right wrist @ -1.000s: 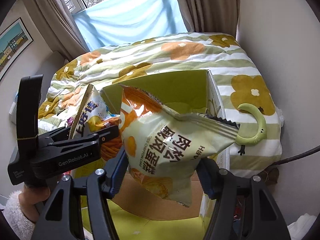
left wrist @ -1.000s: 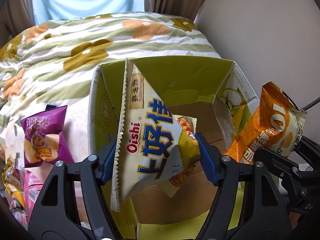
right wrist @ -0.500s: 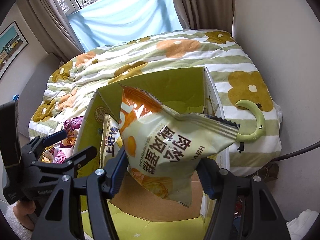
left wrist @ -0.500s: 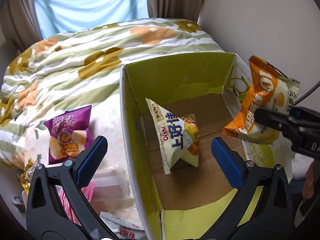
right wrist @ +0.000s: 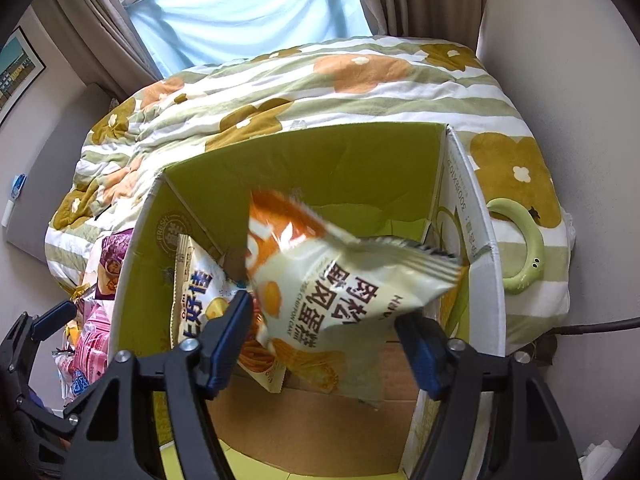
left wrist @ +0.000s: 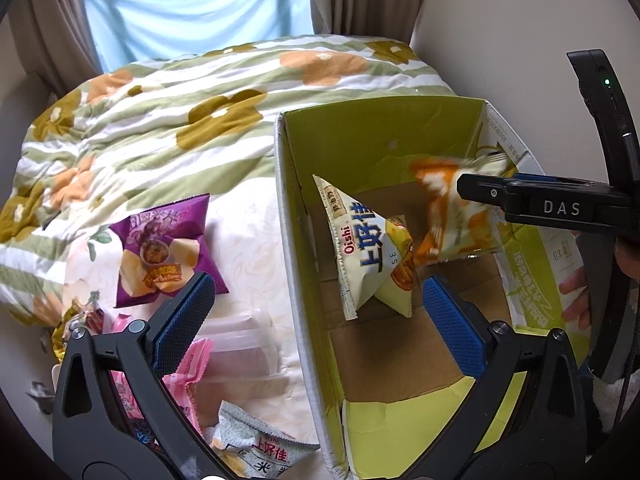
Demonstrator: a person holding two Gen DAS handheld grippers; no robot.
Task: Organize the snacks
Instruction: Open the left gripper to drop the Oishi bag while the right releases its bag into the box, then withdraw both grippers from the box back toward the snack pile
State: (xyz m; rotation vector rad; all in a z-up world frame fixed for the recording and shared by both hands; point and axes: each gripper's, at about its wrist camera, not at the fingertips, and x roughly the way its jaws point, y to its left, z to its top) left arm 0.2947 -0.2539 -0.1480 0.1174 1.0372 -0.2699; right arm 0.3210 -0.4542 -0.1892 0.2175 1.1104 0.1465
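Though motion-blurred between just-parted right fingers [right wrist: 324,346], cream-and-orange snack bag [right wrist: 352,292]; left fingers [left wrist: 316,318] wide, empty.

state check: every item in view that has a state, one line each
left gripper: open, empty
right gripper: jaws just opened, pads off the orange bag
orange bag: blurred, dropping into the box
box: open, flaps up
Oishi bag: in the box, leaning
purple bag: flat on the bed, outside the box
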